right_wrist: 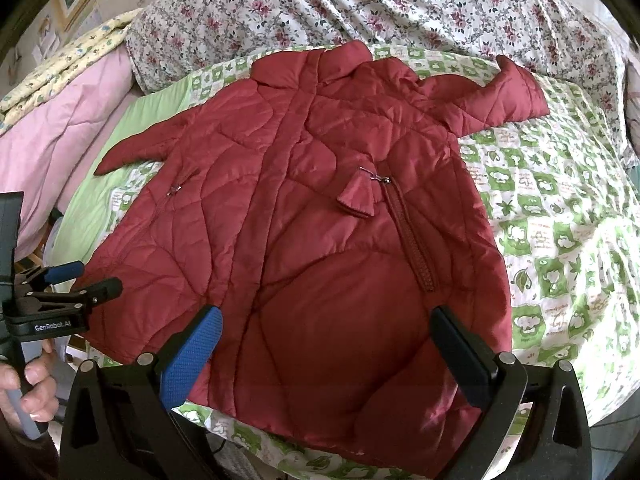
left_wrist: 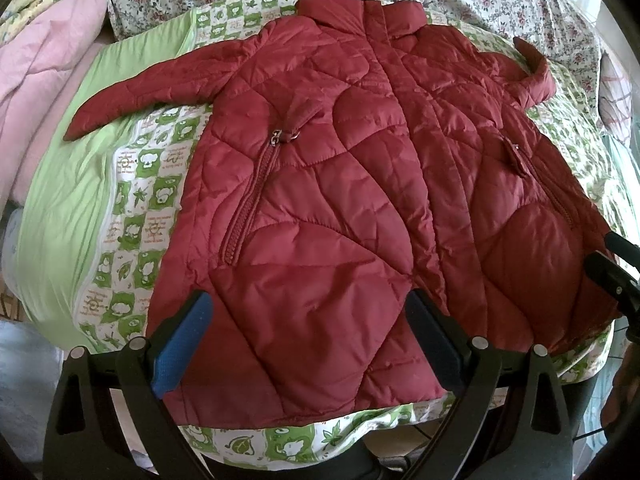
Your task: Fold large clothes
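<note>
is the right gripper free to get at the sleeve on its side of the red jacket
Probably yes. The right gripper is open and empty above the hem of the jacket; that sleeve lies uncovered on the green patterned quilt, though across the jacket's full length.

Soft, even daylight in both views, fairly bright, no hard shadows. Slight sheen on red jacket (left_wrist: 340, 184) fabric. Strong fisheye bend w/ dark vignette at corners. Centre sharp, edges slightly smeared.
</note>
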The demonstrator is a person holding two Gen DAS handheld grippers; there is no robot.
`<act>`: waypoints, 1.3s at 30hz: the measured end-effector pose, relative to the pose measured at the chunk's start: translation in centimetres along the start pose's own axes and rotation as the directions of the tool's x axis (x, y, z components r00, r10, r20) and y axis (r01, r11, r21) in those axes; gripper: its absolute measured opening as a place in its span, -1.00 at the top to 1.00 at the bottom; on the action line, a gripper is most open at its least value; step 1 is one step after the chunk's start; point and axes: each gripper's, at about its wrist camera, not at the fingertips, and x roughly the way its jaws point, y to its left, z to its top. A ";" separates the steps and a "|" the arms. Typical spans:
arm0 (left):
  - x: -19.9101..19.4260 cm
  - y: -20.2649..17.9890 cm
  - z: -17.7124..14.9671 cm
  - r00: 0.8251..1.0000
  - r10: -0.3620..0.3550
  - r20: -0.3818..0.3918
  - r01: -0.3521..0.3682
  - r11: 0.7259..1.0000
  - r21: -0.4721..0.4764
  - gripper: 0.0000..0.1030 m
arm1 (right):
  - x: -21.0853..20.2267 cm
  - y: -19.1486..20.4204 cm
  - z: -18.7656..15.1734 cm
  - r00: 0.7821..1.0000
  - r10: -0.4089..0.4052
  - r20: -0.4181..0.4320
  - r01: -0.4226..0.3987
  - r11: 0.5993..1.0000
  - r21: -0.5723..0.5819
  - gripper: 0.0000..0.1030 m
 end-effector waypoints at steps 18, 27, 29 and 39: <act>-0.2 0.1 0.8 1.000 -0.004 -0.001 0.004 1.000 0.004 -0.90 | -0.1 -0.1 0.5 0.999 0.011 0.034 -0.011 1.000 0.007 -1.00; 0.4 -0.1 1.0 0.999 -0.030 -0.035 0.030 1.000 -0.001 -0.90 | -0.1 -0.7 0.9 1.000 -0.002 0.028 0.002 1.000 0.012 -1.00; 0.7 -0.1 1.1 0.999 -0.035 -0.040 0.035 0.999 -0.003 -0.90 | 0.0 -1.0 1.1 1.000 -0.002 0.031 0.001 1.000 0.016 -1.00; 1.9 -0.1 2.3 0.998 -0.039 -0.048 0.039 0.999 -0.003 -0.90 | 0.6 -3.7 2.5 0.999 -0.019 0.050 0.016 0.998 0.059 -1.00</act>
